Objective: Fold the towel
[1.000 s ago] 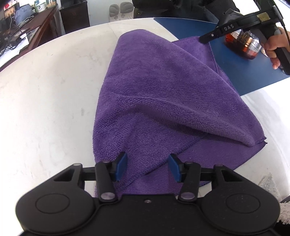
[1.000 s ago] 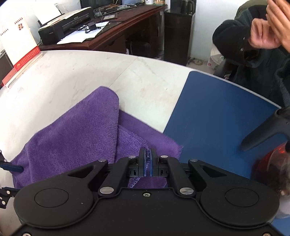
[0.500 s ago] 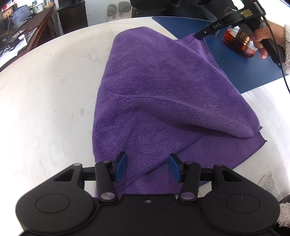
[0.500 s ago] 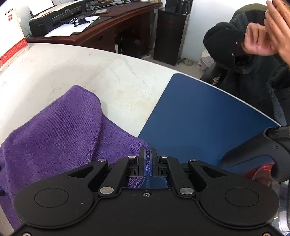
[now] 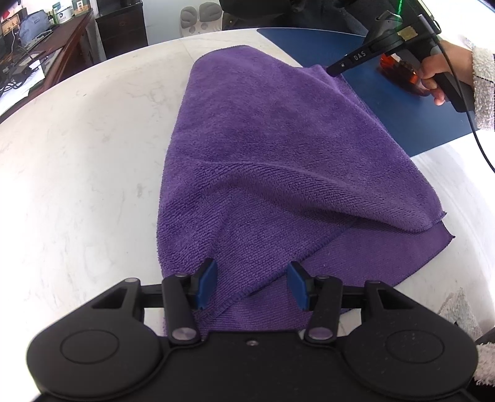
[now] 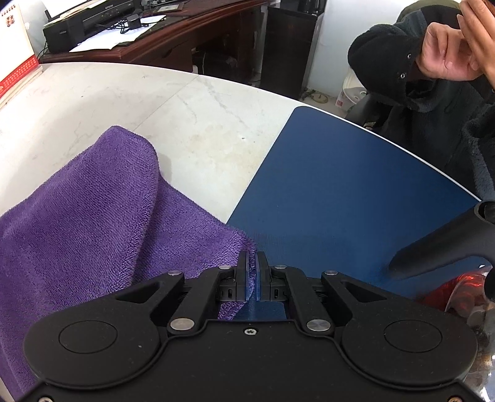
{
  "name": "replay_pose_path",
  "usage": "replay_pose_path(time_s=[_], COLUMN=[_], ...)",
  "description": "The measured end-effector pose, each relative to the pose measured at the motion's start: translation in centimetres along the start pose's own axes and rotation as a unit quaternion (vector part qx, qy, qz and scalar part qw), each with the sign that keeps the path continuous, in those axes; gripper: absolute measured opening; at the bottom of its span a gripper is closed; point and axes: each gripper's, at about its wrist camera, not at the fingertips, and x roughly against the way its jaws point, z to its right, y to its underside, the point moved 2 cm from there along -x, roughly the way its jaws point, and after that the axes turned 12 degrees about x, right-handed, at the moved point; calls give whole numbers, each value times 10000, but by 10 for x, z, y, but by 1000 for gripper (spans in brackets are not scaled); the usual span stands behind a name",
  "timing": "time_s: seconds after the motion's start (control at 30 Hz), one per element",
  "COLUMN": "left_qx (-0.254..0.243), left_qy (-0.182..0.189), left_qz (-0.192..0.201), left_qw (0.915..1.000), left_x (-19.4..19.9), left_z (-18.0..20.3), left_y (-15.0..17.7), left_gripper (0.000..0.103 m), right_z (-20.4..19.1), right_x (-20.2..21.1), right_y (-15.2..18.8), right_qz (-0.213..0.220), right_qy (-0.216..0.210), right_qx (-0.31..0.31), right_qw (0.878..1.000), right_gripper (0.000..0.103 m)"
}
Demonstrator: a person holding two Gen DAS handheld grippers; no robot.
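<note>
A purple towel (image 5: 278, 160) lies folded over on the white marble table (image 5: 77, 154), its upper layer stretched toward the far right. My left gripper (image 5: 252, 283) hovers open over the towel's near edge, blue pads apart, nothing pressed between them. My right gripper (image 6: 253, 272) is shut on the towel's far corner (image 6: 244, 244), holding it low at the edge of the blue mat (image 6: 355, 198). In the left wrist view the right gripper (image 5: 335, 67) shows at the top right, held by a hand (image 5: 439, 71).
A blue mat (image 5: 402, 102) covers the table's far right, with an amber glass jar (image 5: 399, 74) standing on it. A seated person in dark clothes (image 6: 433, 102) is beyond the mat. A wooden desk with a printer (image 6: 83, 21) stands behind the table.
My right gripper has carried the towel's corner farther away and lower, onto the blue mat's edge, spreading the upper layer. The left gripper has stayed where it was.
</note>
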Motion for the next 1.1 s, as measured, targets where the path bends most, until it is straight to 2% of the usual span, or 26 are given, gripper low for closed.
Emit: replay_pose_path(time_s=[0.13,0.27,0.33,0.37,0.43,0.5,0.6,0.73,0.9,1.03,1.1], left_qx=[-88,-240,-336,-389,-446,-481,-536,-514,-506,-596,-589], left_qy=[-46,-141,-179,-197,-213,-226,-240,-281,-293,-259,-206], left_qz=[13,82,127,140,160,171,172,158,106,93,92], left_qw=[10000,9996,9992,9990,9987,9984,9981,9982,9982,9978,9980], left_x=[1,1,1,1,1,0,0,2,5,6,7], left_z=[0,2,4,5,6,6,5,-1,-7,-7,-6], left_y=[1,5,7,8,9,9,8,5,7,6,5], left_gripper=[48,48,48,48,47,45,40,22,13,9,8], right_z=[-1,-1,-9,-18,-32,-55,-83,-124,-156,-163,-164], right_x=[4,25,53,72,89,111,127,133,121,115,114], right_y=[-1,1,7,14,25,49,92,133,147,152,154], right_qz=[6,232,500,644,673,596,305,-25,-157,-153,-183], right_qy=[100,170,-7,-217,-439,-768,-1047,-1133,-1093,-1009,-932], right_qx=[-95,-300,-513,-629,-712,-780,-969,-783,-426,-346,-294], right_qw=[9999,9991,9974,9957,9942,9922,9893,9905,9930,9942,9950], right_gripper=[12,19,23,31,36,36,35,33,30,26,21])
